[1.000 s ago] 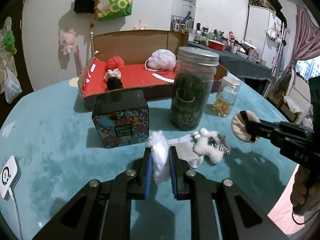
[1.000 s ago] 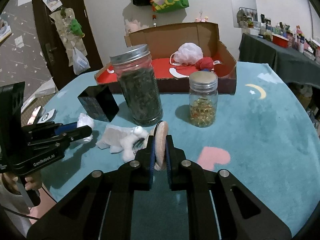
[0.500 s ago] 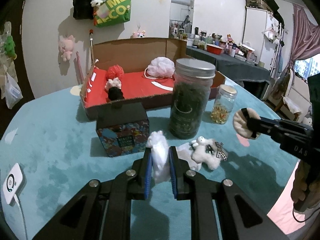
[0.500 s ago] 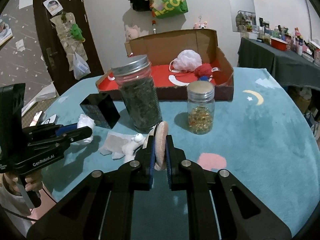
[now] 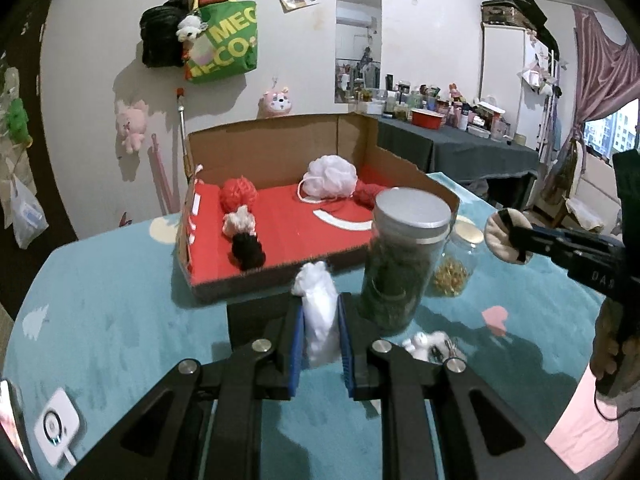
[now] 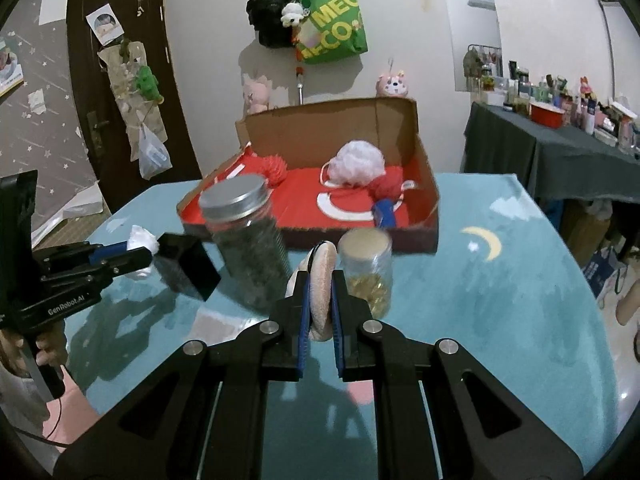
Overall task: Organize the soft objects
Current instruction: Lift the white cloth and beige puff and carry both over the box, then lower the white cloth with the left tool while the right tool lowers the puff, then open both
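black box (image 5: 256, 312) half hidden, small jar (image 5: 452, 276) blurred

Two jars (image 6: 248, 240) before the box (image 6: 424, 184), sponges (image 6: 358, 162) inside.

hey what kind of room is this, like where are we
Most likely a lived-in room at home, perhaps a bedroom: pink plush toys hang on the white wall beside a green tote bag, and a dark-draped side table is crowded with bottles and jars.
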Tool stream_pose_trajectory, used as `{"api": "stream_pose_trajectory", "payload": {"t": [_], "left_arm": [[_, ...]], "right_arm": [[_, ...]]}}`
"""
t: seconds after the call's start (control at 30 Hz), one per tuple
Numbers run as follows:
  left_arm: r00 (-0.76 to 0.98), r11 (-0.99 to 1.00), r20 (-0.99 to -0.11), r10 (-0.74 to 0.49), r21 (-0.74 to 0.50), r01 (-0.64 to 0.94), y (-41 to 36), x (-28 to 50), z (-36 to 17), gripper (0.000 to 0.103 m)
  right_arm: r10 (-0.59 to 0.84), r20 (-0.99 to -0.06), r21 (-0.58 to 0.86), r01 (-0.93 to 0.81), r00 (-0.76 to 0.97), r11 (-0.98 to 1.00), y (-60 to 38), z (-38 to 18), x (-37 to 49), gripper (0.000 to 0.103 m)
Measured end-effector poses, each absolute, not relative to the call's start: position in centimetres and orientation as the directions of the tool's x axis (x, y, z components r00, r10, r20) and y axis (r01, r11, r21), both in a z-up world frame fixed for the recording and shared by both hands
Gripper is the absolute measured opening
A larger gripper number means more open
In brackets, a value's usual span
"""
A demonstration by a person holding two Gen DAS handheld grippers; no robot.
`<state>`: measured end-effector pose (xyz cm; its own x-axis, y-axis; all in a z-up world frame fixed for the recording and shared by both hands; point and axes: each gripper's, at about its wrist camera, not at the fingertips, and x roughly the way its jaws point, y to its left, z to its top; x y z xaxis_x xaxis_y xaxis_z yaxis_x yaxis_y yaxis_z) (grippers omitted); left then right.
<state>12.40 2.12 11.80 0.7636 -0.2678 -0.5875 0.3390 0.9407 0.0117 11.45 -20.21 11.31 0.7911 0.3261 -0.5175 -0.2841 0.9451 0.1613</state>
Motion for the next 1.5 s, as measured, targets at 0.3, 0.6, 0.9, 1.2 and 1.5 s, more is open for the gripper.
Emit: {"api": "stream_pose_trajectory", "payload": {"t": [0.3,0.6,0.9,1.2,1.5], "left_arm": [[0.712,0.908,-0.626,-0.318,0.014,0.418,1.4,17.4,13.6,0.017],[0.617,0.874,-0.721,-0.316,0.032,0.485,-0.3,23.1,13.3,0.017],[0.535,0.855,-0.798,-0.277,0.049,0.516,-1.8,29.7,12.0,0.017],[0.466,0.852,-0.856,-0.221,0.063,0.520,-3.4,35.8,9.3,0.017],[0.411,0.876,-0.890,-0.195,0.031,0.482,-3.4,39.9,6.7,0.018]], "right_arm": [[0.376,-0.526,0.145,-0.355,0.763,0.924,-20.8,13.6,16.1,0.009],[0.434,-0.618,0.139,-0.452,0.656,0.881,-19.0,14.1,22.8,0.009],[0.441,-0.723,0.168,-0.484,0.531,0.859,-17.6,12.4,30.3,0.009],[0.442,-0.808,0.228,-0.484,0.390,0.845,-16.0,9.9,38.3,0.009],[0.426,-0.849,0.273,-0.431,0.314,0.860,-14.9,7.6,43.7,0.010]]}}
